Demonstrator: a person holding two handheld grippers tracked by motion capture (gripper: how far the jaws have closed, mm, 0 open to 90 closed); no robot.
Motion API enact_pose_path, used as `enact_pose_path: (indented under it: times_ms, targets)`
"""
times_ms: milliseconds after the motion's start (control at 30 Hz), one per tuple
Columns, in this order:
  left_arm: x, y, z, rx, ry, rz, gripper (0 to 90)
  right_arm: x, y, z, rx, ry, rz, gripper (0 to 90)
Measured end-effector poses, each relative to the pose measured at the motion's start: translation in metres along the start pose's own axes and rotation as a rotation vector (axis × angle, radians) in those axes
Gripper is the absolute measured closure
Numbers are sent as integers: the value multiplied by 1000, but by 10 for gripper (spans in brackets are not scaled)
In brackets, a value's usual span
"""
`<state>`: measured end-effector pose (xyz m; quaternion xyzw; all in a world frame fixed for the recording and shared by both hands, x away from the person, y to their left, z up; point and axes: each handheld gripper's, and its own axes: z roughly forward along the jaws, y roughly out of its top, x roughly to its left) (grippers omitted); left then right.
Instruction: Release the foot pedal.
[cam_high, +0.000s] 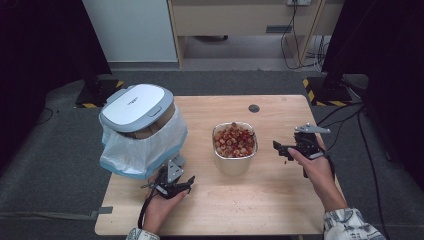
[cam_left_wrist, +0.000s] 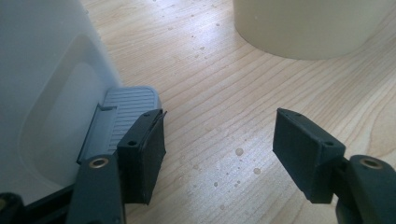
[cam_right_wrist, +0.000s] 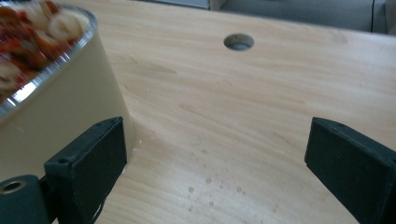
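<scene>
A cream metal-rimmed container (cam_high: 233, 164) heaped with red and pale food pieces (cam_high: 233, 140) stands mid-table. A pedal bin with a white lid (cam_high: 135, 106) and a clear bag liner (cam_high: 145, 147) stands at the table's left. My left gripper (cam_high: 170, 184) rests in front of the bin, open with bare wood between its pads. In the left gripper view (cam_left_wrist: 219, 149) one jaw lies beside the bin's grey pedal (cam_left_wrist: 126, 107). My right gripper (cam_high: 281, 149) hovers right of the container, open and holding nothing. In the right gripper view (cam_right_wrist: 215, 154) its left jaw stands close to the container wall (cam_right_wrist: 60, 102).
The wooden table (cam_high: 260, 210) has a round cable hole (cam_high: 254, 108) behind the container and fine specks on the wood near both grippers. Grey carpet surrounds the table. Black stands with striped bases flank it at the back.
</scene>
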<state>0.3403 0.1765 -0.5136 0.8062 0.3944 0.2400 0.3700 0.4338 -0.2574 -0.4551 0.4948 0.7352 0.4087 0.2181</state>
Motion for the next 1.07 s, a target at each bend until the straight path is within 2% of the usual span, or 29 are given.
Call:
enact_pose_path:
  times_ms: [233,300,433,633,800,900,1067]
  targets:
    - [0,0,1,7,-8,2,330,-9,-26,13,63,-55,47,62]
    - [0,0,1,10,-10,2,327,-11,-35,20,112,-79,65,60]
    - [0,-1,2,13,-14,4,324,-9,-46,30,167,-104,79,60]
    - [-1,-1,2,14,-17,3,320,-6,-61,43,210,-126,93,59]
    - [-1,-1,3,15,-19,4,319,-1,-64,47,189,-152,71,54]
    - [-1,0,3,15,-21,3,319,9,-69,51,159,-193,42,37]
    - [-1,-1,2,16,-23,2,321,17,-70,52,172,-170,33,6]
